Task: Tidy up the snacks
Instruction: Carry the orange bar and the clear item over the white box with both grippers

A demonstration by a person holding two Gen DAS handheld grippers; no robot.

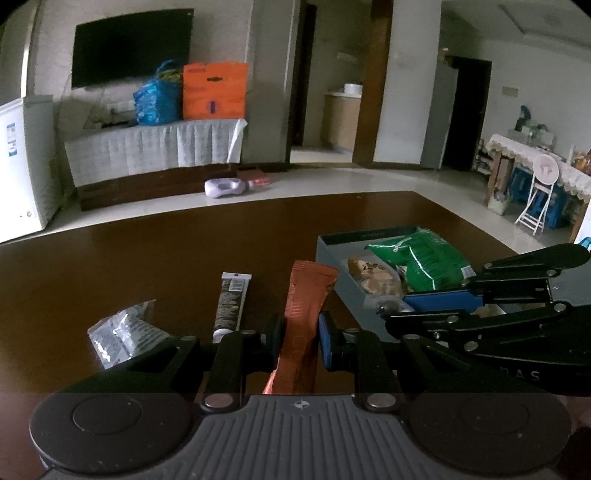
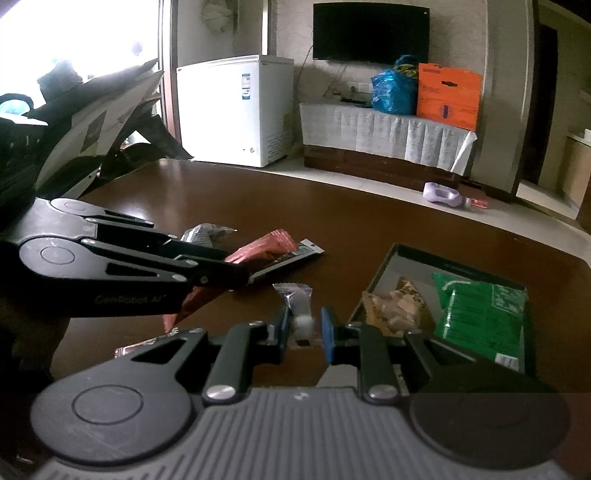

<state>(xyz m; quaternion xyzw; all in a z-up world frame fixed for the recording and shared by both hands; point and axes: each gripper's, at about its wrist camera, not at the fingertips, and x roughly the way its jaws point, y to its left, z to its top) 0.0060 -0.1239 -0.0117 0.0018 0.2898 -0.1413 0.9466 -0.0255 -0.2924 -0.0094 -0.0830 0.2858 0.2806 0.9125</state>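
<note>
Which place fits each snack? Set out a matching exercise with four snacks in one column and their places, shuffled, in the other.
Snacks:
1. orange-brown packet
2. green bag
3. silver wrapper
4. small clear packet

Places:
A. between the right gripper's fingers
B. loose on the table
C. in the grey box
D. between the left gripper's fingers

Pairs: 1-D, 2-C, 3-B, 4-A

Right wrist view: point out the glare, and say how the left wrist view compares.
Right wrist view: the window at upper left is blown out to white, and a soft sheen lies on the table. Left wrist view: dimmer, no blown-out patch, the TV and far wall soft; both bend straight edges, fisheye style.
</note>
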